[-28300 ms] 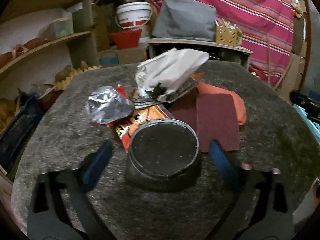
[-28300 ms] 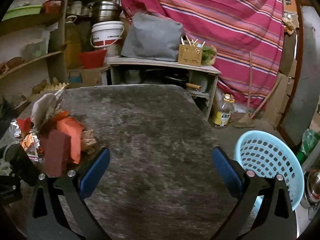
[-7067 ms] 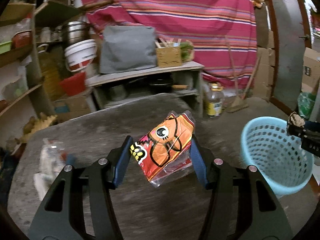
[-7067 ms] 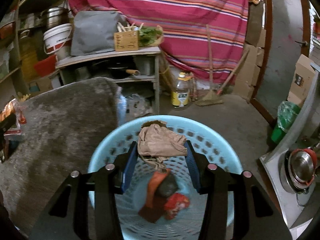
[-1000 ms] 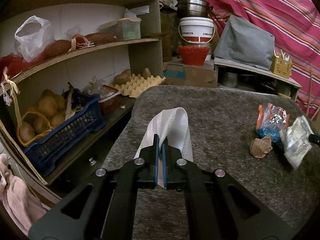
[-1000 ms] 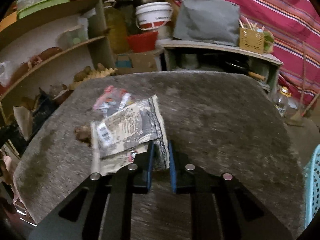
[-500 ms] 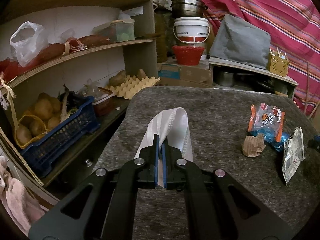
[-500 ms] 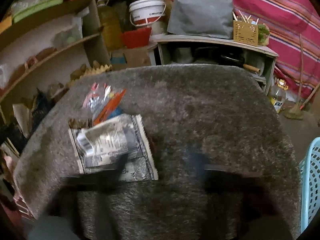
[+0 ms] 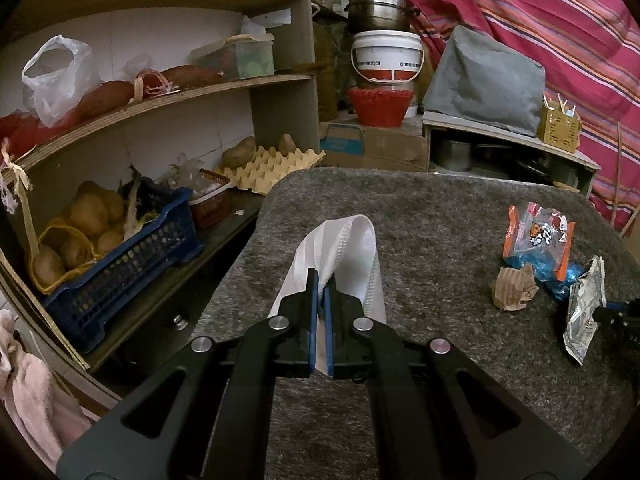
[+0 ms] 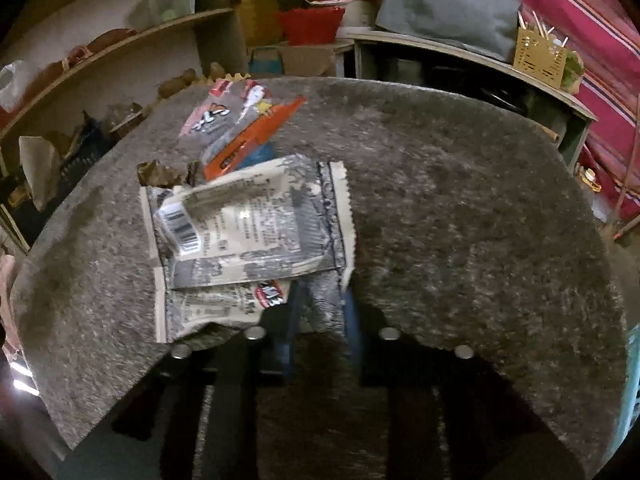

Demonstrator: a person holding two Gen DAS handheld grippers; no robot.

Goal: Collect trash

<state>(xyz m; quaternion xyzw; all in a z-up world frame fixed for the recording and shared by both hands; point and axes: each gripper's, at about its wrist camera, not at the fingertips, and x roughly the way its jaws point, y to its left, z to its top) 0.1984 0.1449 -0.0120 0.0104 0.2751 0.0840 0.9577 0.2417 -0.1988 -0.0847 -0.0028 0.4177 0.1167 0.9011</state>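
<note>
A white face mask (image 9: 352, 256) sits at centre frame in the left wrist view, its near edge pinched between the blue pads of the left tool (image 9: 320, 300), which is closed flat on it. The rest of the mask loops forward over the grey felt desk (image 9: 440, 216).

Toward the right edge of that view lie a crumpled brown paper wad (image 9: 513, 290), an orange and blue snack wrapper (image 9: 538, 240) just behind it, and a grey-white foil wrapper (image 9: 585, 312) standing on edge at the far right.

In the right wrist view the foil wrapper (image 10: 248, 236) fills the centre left, barcode side up, with its lower right corner running down between the blue pads of the right tool (image 10: 320, 320). The frame is smeared there, but the tool appears clamped on that corner. The orange wrapper (image 10: 248, 132) lies just beyond it in the upper left, and the brown wad (image 10: 160, 174) peeks out behind the foil's far edge.

Left of the desk in the left wrist view, wooden shelves (image 9: 168, 96) hold a blue crate (image 9: 132, 268) of potatoes and an egg tray (image 9: 272, 168); a white bucket (image 9: 386, 56) stands at upper centre, and a pink striped cloth (image 9: 560, 20) hangs at the upper right
</note>
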